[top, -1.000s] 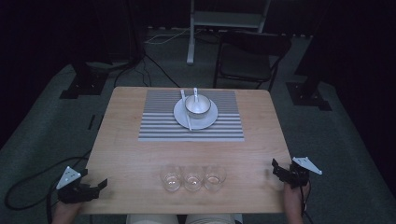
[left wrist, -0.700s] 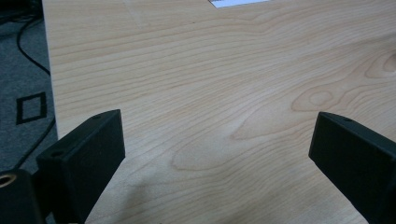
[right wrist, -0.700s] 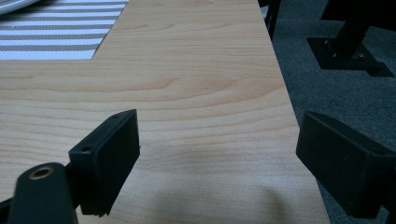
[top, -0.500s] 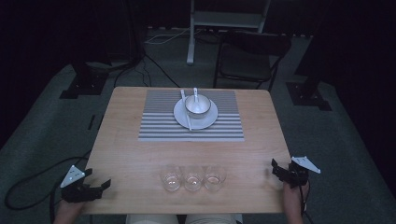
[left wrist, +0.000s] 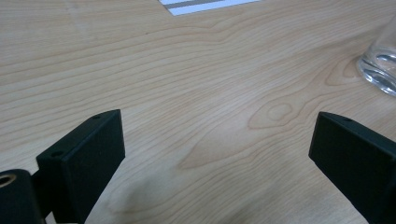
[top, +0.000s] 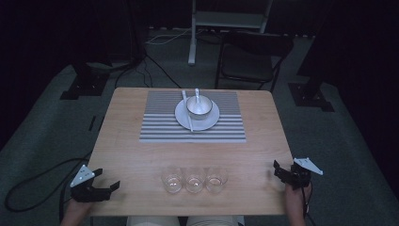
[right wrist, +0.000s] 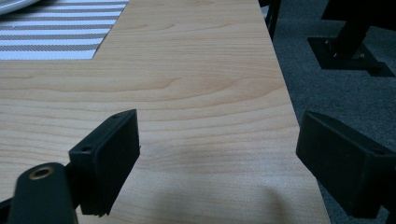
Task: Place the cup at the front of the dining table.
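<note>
Right of left fingers (top: pixel 109 187): nearest glass (top: pixel 172 179), apart.

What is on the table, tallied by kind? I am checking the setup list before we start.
Clear glasses: 3
Striped placemat: 1
White plate: 1
Bowl: 1
Spoon: 1
Chopsticks: 1 pair, as far as I can tell
Total: 8
</note>
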The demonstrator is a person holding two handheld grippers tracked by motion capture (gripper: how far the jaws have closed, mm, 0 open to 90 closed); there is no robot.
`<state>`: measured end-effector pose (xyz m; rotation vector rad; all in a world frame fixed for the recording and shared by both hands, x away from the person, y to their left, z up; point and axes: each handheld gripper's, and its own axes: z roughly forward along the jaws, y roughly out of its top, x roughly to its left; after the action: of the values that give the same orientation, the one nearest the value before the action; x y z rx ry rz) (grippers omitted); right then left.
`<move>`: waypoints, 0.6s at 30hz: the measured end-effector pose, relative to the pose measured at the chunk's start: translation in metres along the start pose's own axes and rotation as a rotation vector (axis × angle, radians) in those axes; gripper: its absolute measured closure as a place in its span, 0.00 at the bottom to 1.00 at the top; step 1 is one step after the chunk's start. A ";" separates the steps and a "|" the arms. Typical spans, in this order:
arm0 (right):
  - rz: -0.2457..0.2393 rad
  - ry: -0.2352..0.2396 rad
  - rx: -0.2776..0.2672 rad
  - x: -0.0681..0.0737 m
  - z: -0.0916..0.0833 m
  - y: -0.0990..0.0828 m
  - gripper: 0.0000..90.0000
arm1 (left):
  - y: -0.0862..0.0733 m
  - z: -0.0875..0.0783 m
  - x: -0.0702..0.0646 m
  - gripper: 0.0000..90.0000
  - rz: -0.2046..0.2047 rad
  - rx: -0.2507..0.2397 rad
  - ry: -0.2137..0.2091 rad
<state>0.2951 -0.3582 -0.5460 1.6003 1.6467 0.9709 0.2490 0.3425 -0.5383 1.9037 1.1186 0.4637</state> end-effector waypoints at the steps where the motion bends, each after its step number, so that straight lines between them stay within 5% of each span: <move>1: 0.000 0.000 0.001 0.000 0.000 0.000 0.14 | 0.001 0.001 -0.001 0.05 -0.001 0.000 -0.003; 18: 0.002 0.001 -0.001 0.000 0.000 0.000 0.14 | 0.022 0.018 -0.019 0.05 0.036 -0.011 -0.078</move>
<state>0.2951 -0.3585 -0.5461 1.6015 1.6456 0.9730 0.2620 0.3125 -0.5282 1.9189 1.0304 0.4114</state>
